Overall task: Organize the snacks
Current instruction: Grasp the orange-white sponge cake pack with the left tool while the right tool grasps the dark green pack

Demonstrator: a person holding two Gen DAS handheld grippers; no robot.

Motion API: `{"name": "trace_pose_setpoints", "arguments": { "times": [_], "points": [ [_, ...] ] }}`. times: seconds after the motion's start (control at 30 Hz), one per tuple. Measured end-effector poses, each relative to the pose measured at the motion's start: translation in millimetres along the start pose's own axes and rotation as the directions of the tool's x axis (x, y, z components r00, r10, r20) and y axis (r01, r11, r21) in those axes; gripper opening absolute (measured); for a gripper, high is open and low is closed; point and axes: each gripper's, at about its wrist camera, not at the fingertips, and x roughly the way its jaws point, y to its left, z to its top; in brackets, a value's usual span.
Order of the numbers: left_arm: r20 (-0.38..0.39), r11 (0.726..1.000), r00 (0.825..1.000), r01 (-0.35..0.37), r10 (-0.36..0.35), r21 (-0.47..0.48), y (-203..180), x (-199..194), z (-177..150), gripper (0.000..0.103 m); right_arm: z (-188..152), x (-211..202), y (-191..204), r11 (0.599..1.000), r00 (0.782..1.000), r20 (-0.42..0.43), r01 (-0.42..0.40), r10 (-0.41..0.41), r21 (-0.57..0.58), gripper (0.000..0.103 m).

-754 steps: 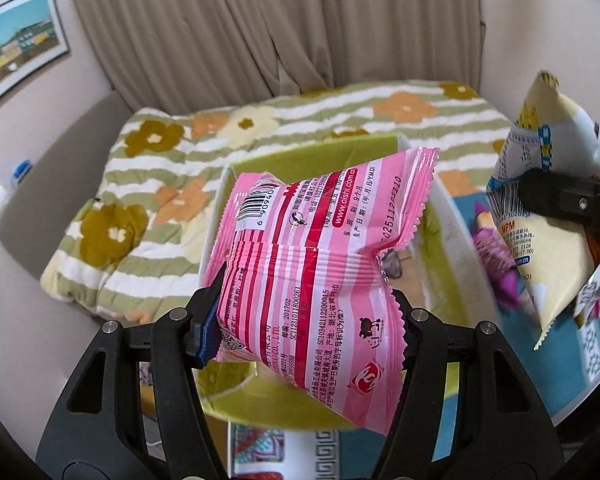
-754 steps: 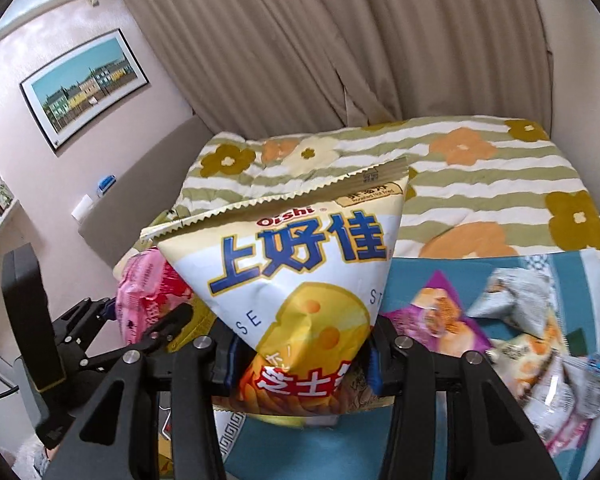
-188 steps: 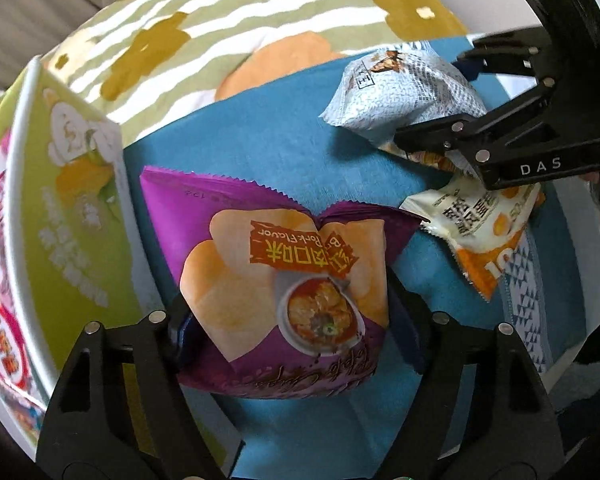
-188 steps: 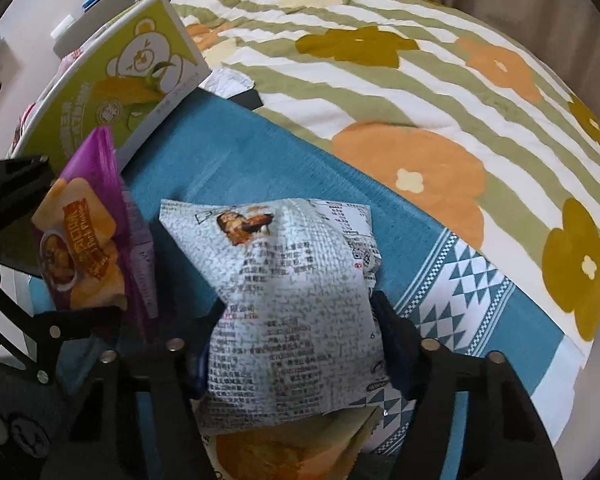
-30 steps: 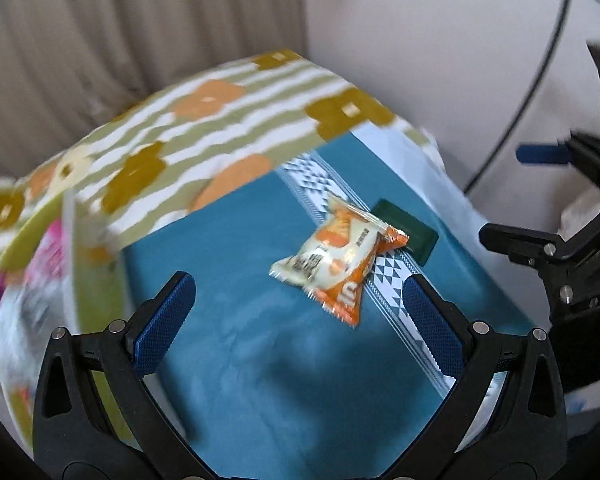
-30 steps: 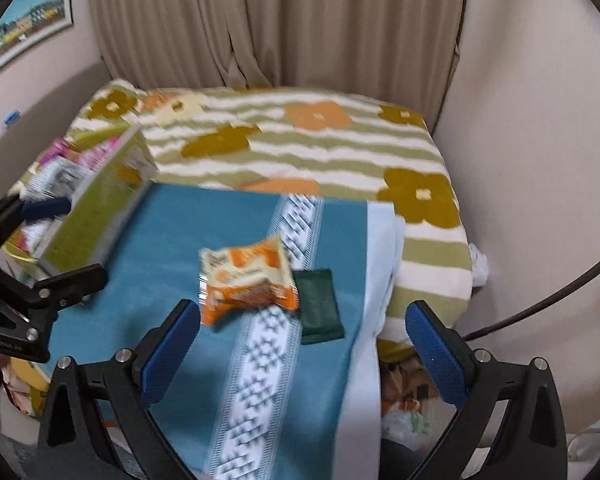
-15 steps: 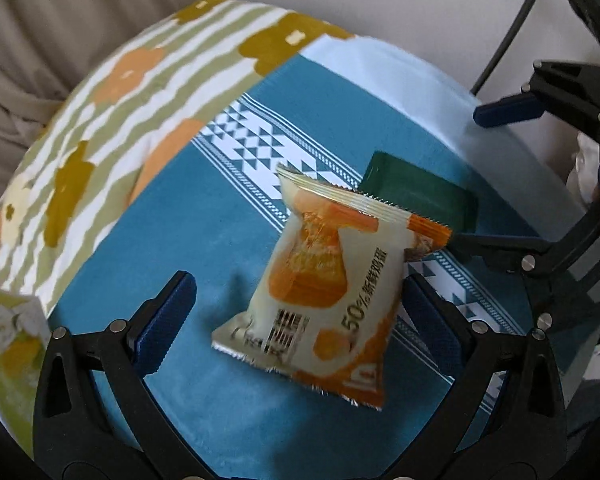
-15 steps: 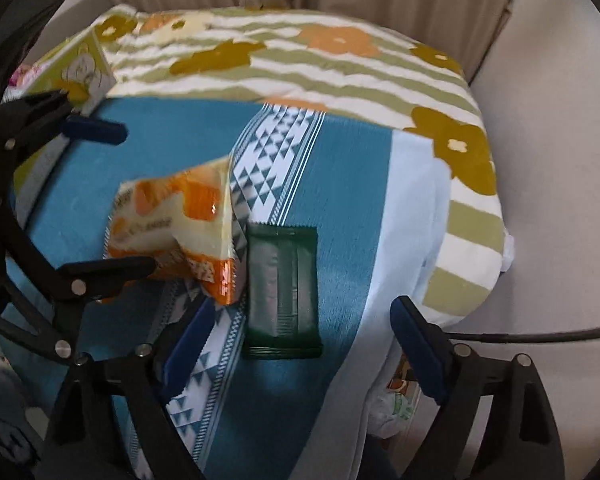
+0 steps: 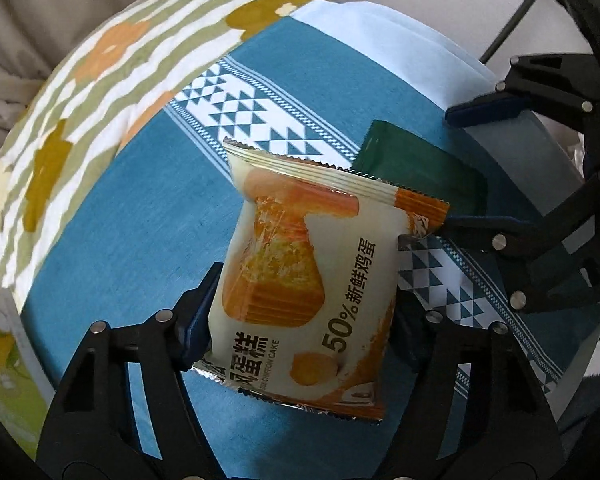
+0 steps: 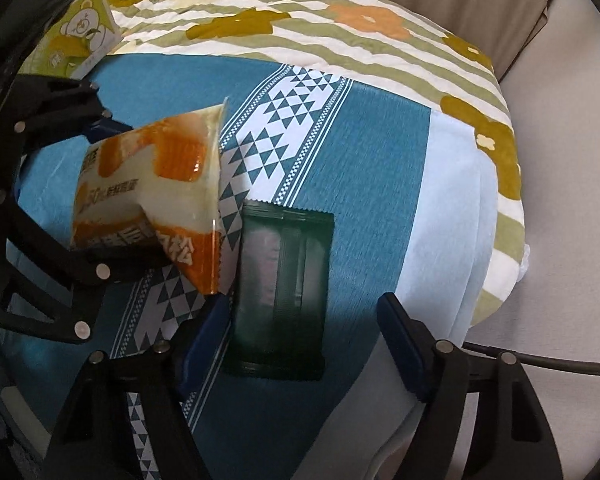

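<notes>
My left gripper (image 9: 304, 312) is shut on an orange and cream cake packet (image 9: 312, 280), its pads pressing both sides; the packet also shows in the right wrist view (image 10: 152, 188), tilted up off the blue cloth (image 9: 132, 208). A dark green flat packet (image 10: 284, 292) lies on the cloth, also seen in the left wrist view (image 9: 420, 168). My right gripper (image 10: 304, 336) is open, its fingers either side of the green packet's near end, not touching it. The right gripper shows at the right of the left wrist view (image 9: 500, 168).
A green snack box with a bear print (image 10: 80, 36) stands at the far left; its edge shows in the left wrist view (image 9: 0, 360). A striped flower bedspread (image 10: 340, 28) lies behind the cloth. A wall and a dark cable (image 10: 540, 364) are on the right.
My left gripper has closed on the cake packet and tilted it up. My right gripper has moved in over the green packet and stays open.
</notes>
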Motion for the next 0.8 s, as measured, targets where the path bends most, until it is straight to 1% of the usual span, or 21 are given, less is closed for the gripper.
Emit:
{"name": "trace_pose_setpoints", "arguments": {
  "times": [0.1,0.23,0.33,0.4,0.47,0.57,0.7,0.8],
  "points": [
    [-0.005,1.000,1.000,-0.007,0.007,-0.020,3,-3,-4,0.068,1,5,1,1.000,1.000,-0.011,-0.011,0.011,-0.001,0.067],
    [-0.012,0.999,1.000,-0.011,0.010,-0.054,13,-4,-8,0.068,4,7,-1,1.000,1.000,-0.003,-0.024,0.024,0.007,0.065],
    [-0.012,0.996,1.000,-0.015,0.014,-0.084,17,-6,-12,0.068,6,6,0,0.999,0.999,0.000,-0.032,0.032,0.005,0.055],
    [-0.011,0.995,1.000,-0.021,0.019,-0.102,19,-7,-15,0.067,7,5,2,0.999,1.000,0.004,-0.031,0.031,-0.006,0.042],
    [-0.004,0.993,1.000,-0.024,0.023,-0.118,20,-10,-18,0.063,8,5,3,1.000,1.000,0.002,-0.024,0.024,-0.005,0.041],
    [0.013,0.990,0.999,-0.031,0.033,-0.137,22,-17,-21,0.063,5,-1,8,1.000,1.000,0.013,-0.016,0.016,0.010,0.041],
    [0.044,0.986,0.998,-0.038,0.046,-0.164,23,-32,-27,0.062,5,-12,7,0.998,0.998,0.048,-0.047,0.044,0.046,0.041],
    [0.067,0.981,0.996,-0.043,0.057,-0.188,24,-45,-32,0.062,5,-22,10,0.998,0.997,0.069,-0.042,0.039,0.050,0.041]
  ]
}}
